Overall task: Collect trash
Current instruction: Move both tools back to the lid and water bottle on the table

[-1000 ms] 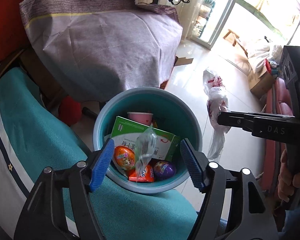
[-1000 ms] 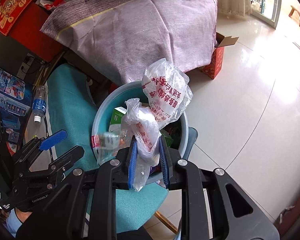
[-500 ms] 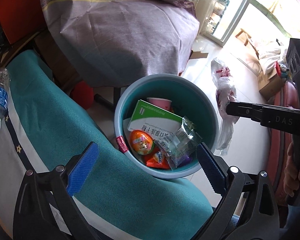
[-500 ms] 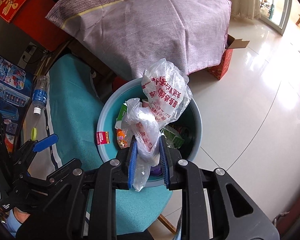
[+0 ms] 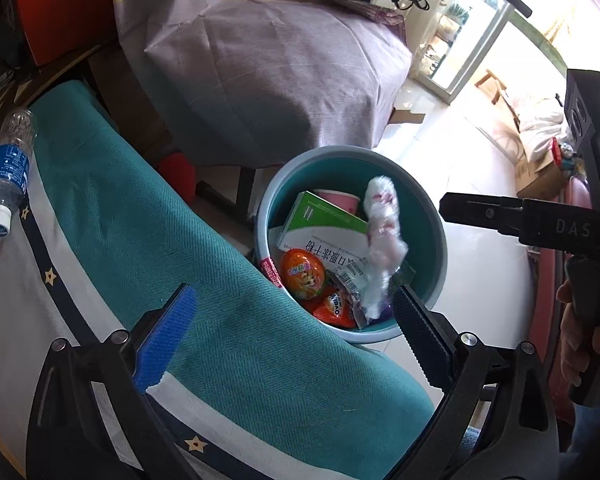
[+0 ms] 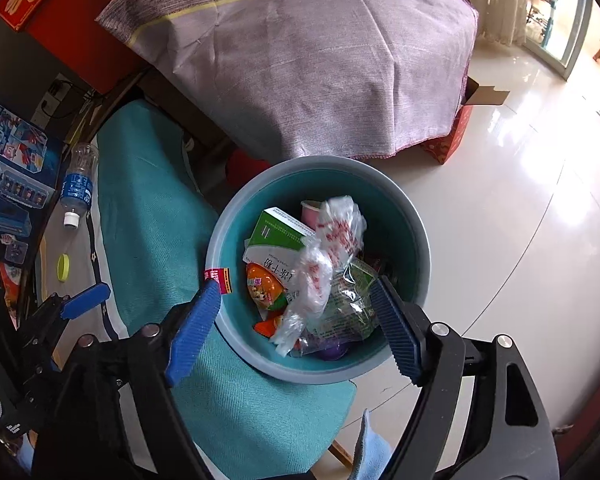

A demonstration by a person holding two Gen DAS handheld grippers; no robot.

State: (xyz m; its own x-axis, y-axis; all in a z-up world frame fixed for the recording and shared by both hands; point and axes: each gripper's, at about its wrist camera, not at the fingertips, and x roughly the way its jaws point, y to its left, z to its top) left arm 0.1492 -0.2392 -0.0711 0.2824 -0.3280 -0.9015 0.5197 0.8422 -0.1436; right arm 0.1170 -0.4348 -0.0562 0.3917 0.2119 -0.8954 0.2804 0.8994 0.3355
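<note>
Glossy white floor tiles are catching window light around a teal round bin, which is standing just beside a teal cloth spread over a low seat or bed edge. Inside the bin a clear plastic bag with red print is lying loose on top of the other rubbish, free of any pad; in the left wrist view the same bag is showing blurred. Under it a green and white medicine box is leaning against a pink paper cup, an orange egg-shaped toy capsule is sitting at the near side, and a crinkled clear wrapper and an orange snack packet are filling the near edge. The right hand-held gripper is hanging over the bin with its blue-padded jaws opening, nothing pressed between them. The left hand-held gripper is spread about as wide as it goes and is holding nothing, one finger over the teal cloth and the other at the bin rim. Farther out, a plastic water bottle with a blue label is lying on its side on the pale part of the cloth, a yellow-green cap is resting near it, and a purple-grey cloth is draping a bulky shape behind the bin.
</note>
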